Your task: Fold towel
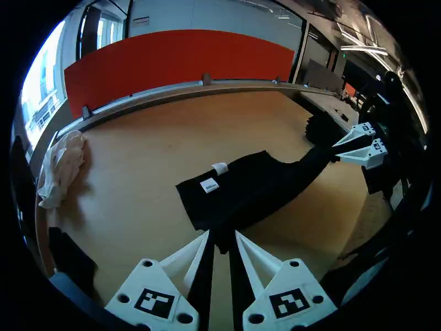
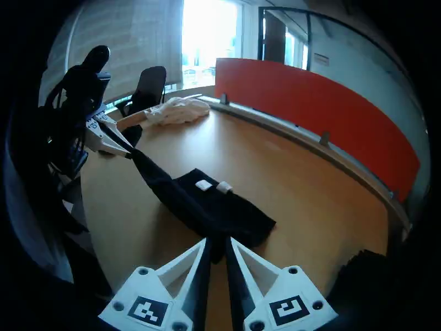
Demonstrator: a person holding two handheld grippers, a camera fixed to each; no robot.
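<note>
A black towel (image 1: 248, 187) with two small white tags (image 1: 209, 186) lies partly spread on the wooden table (image 1: 149, 149). In the left gripper view my left gripper (image 1: 222, 243) is shut on the near edge of the towel. My right gripper (image 1: 337, 154) pinches the far end, which is lifted into a taut strip. The right gripper view has my right gripper (image 2: 218, 247) shut on the black towel (image 2: 220, 212) at the bottom. There the left gripper (image 2: 130, 153) holds the other raised end at the left, above the table edge.
A pale crumpled cloth (image 1: 60, 165) (image 2: 176, 110) lies near one table end. A red divider (image 1: 182, 60) (image 2: 314, 105) runs along the far side. Another dark pile (image 1: 322, 129) sits at the opposite end. Office chairs (image 2: 149, 85) stand beyond the table.
</note>
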